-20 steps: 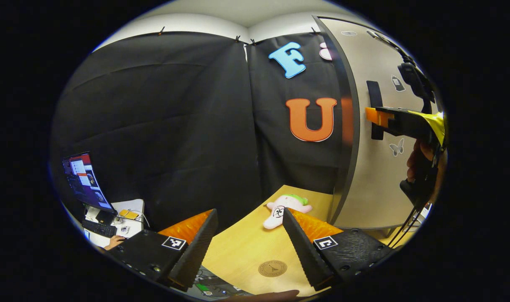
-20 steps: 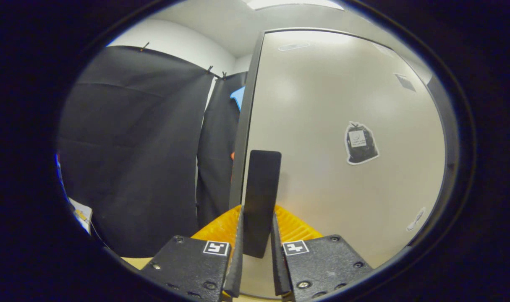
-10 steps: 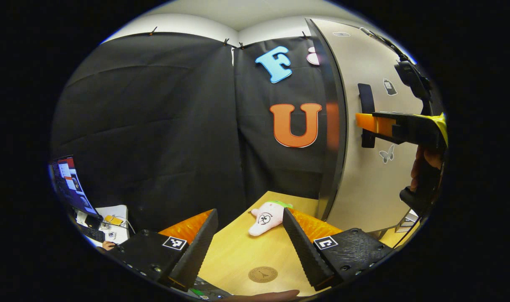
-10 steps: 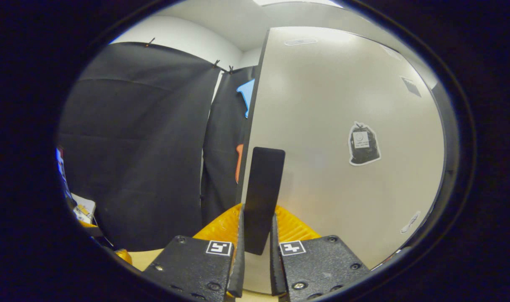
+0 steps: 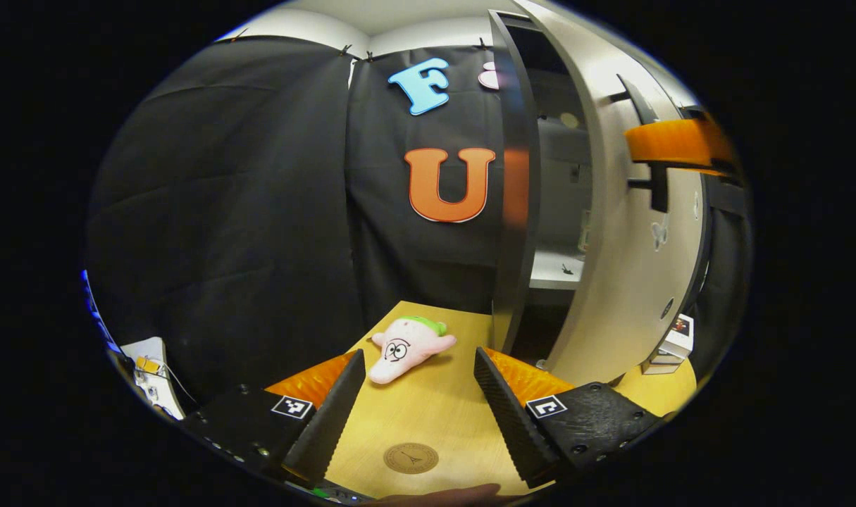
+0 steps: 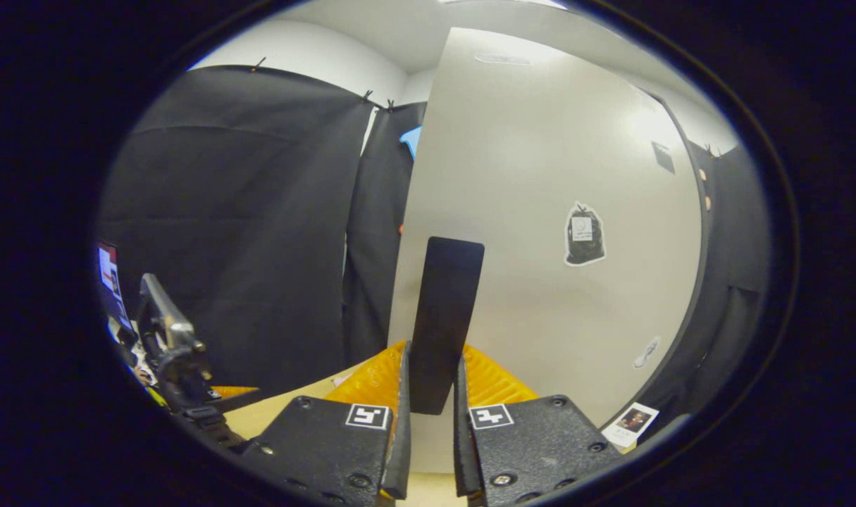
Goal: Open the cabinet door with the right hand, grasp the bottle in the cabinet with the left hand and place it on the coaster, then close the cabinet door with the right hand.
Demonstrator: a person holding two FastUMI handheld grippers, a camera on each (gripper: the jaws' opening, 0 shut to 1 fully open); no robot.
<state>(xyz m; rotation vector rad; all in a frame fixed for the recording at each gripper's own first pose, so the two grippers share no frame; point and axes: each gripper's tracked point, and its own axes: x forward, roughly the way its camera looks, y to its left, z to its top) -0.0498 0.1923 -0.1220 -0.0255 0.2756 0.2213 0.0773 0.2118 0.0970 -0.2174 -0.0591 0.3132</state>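
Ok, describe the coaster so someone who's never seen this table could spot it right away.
Start at the tall pale cabinet with its door ajar, then look down to the wooden table before it. The coaster is the flat brown disc nearest the left tongs, unlike the pink plush toy farther back.

Cabinet door has swung open, revealing shelves

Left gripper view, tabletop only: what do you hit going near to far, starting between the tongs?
Coaster → plush toy → black cabinet frame edge, with the open cabinet door swung out to its right.
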